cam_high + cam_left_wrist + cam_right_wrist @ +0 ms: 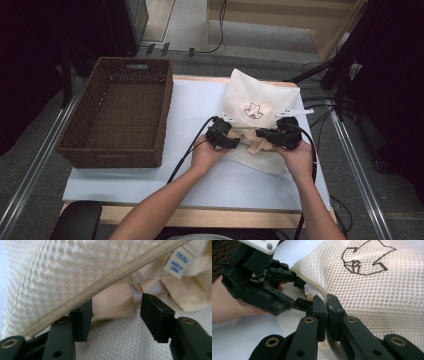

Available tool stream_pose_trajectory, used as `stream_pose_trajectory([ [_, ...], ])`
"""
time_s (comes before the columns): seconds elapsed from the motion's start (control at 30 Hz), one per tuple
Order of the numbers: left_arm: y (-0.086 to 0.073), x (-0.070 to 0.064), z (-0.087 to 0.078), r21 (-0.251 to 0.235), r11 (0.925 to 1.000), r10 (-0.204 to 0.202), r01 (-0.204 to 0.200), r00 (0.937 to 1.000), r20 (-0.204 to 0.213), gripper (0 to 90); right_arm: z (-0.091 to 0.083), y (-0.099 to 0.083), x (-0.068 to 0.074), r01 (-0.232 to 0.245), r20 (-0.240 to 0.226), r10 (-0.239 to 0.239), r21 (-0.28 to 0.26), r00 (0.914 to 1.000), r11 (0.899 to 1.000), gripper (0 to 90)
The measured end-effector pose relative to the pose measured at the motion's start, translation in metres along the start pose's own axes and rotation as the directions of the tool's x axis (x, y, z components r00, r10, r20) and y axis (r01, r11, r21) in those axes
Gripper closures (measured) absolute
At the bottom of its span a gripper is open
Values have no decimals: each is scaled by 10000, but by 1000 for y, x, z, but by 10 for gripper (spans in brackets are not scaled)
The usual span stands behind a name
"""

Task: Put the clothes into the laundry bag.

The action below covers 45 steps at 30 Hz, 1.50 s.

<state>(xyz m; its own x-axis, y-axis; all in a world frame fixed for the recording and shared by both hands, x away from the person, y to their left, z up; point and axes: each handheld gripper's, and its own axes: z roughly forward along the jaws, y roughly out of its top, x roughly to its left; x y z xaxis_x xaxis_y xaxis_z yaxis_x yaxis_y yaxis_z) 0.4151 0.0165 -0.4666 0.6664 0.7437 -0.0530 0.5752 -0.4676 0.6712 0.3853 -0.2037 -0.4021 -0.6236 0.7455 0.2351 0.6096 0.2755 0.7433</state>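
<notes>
Right gripper [327,305] fingers pinch mesh bag [372,290], hiding zipper.

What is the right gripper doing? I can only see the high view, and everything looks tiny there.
Observer: The right gripper is shut on the zipper edge of the mesh laundry bag.
Operator: And the other one?
Observer: The left gripper is open, with one jaw on each side of a beige cloth at the bag's opening.
Operator: Is anything written in there?
Observer: A small tag by the cloth reads "MADE IN CHINA".
</notes>
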Motion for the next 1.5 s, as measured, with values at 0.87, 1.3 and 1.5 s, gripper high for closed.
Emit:
stream_pose_trajectory([
  [0.87, 54, -11, 21, -589, 9887, -1279, 1378, 9808, 1470, 826, -1, 0, -2, -101, -66, 101, -100, 9999, 9999, 882],
  [1.3, 34, -6, -7, -259, 9972, -647, 700, 9838, 1673, 654, -3, -1, -4, -125, 67, 126, -103, 9999, 9999, 882],
  [1.5, 24, -17, -26, -390, 9991, -98, 180, 9794, 2016, 593, -5, -1, -7, -179, 71, 180, -135, 9998, 9997, 882],
])
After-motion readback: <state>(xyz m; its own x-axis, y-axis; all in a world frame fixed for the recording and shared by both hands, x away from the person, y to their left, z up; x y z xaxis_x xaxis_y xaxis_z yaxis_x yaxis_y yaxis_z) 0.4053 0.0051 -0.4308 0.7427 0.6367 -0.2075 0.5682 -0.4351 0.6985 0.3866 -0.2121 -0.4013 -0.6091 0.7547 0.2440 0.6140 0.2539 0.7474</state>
